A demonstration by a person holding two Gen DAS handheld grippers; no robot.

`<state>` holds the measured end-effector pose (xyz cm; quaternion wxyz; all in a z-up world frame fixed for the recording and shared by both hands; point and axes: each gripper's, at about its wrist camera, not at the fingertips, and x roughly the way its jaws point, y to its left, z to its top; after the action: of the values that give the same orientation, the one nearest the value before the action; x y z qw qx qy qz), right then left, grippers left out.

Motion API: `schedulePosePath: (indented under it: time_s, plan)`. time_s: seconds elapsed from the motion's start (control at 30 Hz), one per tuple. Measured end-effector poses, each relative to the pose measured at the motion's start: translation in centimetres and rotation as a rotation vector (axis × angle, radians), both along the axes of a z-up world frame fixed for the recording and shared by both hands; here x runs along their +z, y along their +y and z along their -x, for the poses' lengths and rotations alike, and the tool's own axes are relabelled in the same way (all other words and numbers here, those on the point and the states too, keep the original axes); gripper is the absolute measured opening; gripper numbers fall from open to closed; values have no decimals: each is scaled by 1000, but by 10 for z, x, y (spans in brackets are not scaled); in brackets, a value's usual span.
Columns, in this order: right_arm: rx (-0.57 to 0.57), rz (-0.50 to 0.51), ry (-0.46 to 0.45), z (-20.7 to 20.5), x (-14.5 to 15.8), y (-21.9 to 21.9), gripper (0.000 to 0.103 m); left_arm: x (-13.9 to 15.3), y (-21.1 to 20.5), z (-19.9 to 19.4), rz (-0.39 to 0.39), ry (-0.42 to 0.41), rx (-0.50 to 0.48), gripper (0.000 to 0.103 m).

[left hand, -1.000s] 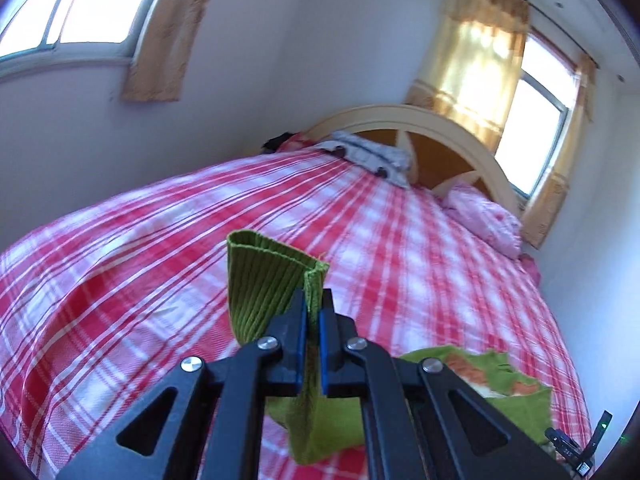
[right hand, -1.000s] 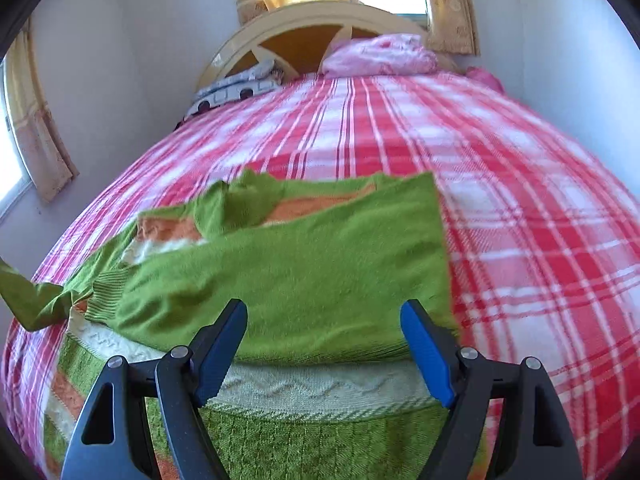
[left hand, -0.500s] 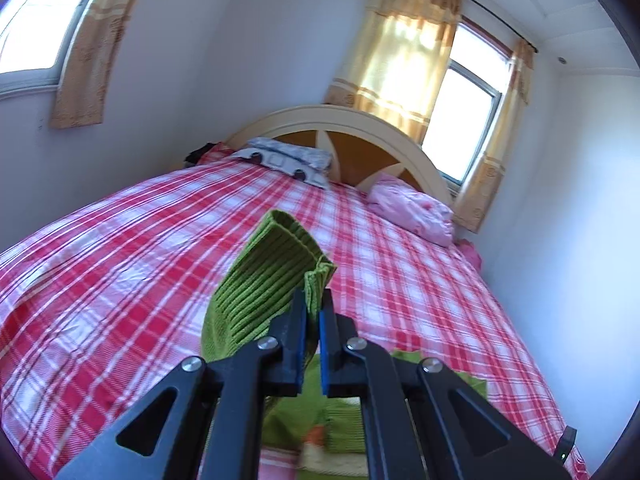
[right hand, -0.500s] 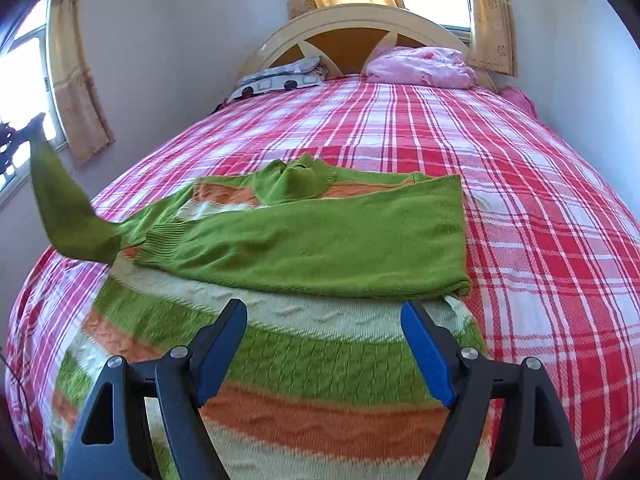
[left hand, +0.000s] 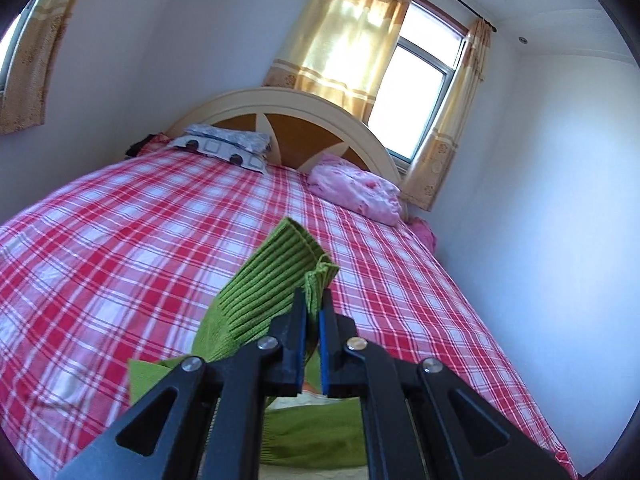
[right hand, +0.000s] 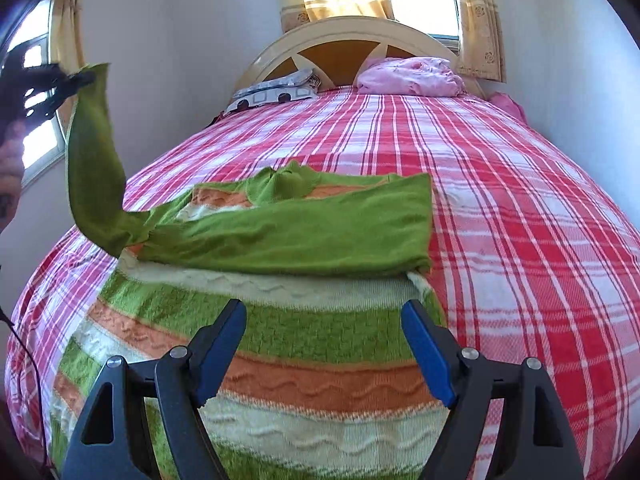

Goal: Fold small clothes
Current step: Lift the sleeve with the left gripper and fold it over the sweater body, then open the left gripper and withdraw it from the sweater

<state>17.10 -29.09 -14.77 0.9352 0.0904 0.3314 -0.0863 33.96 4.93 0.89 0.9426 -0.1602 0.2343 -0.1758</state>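
A wide bed [right hand: 520, 208] in a red and white checked cover fills most of the room, its right side running close along a pale wall and its head against a rounded cream headboard [right hand: 348, 36] below a curtained window [left hand: 412, 92]. Much of the cover lies bare between the pillows and the garment, and to the right of the garment. On the near part of the bed lies the striped sweater [right hand: 304, 344], knitted in bands of green, orange and cream, with its right sleeve [right hand: 304, 236] folded flat across the chest. The left sleeve [right hand: 92, 164] rises off the bed at the left edge, lifted well clear of the cover. Its ribbed cuff [left hand: 272, 280] is pinched in the left gripper [left hand: 313, 312], jaws squeezed together on the knit (seen from the right wrist camera as a dark frame high at the left). The right gripper [right hand: 324, 344] hangs over the sweater's lower body, jaws wide apart, nothing between them. At the headboard rest a pink pillow [right hand: 412, 76] and a grey patterned pillow [left hand: 228, 148]. No writing is readable.
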Motion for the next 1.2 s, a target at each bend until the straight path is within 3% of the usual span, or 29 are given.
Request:
schedulePosePath:
  time_s: [0.33,0.63,0.73,0.77,0.8,0.87,0.93,1.03,1.13,1.2]
  plan:
    - [14,-47,30,7,-26,7,81,-51,-101,-7,-108,47,-60,5]
    - [18,-68,50,5,-36,8,81,-111,-166,-18,-309,145,-76,6]
    - [27,-93,57,3,-38,5,82,-107,-165,-3,-345,107,-95,16]
    - [28,-97,58,2,-39,4,82,-103,-161,4,-358,87,-93,25]
    - [31,-103,61,2,-39,3,82,-98,-153,12,-363,65,-91,44]
    - [37,-105,68,0,-40,3,82,-91,-133,23,-385,23,-46,70]
    - [38,-103,70,-1,-41,3,82,-88,-104,32,-420,-13,15,71]
    - [36,-103,72,-2,-42,2,83,-98,-55,31,-515,2,150,72]
    - [29,-98,74,-2,-42,2,83,-121,4,25,-597,107,317,72]
    - [25,-92,78,-2,-43,2,83,-139,41,27,-565,203,360,72]
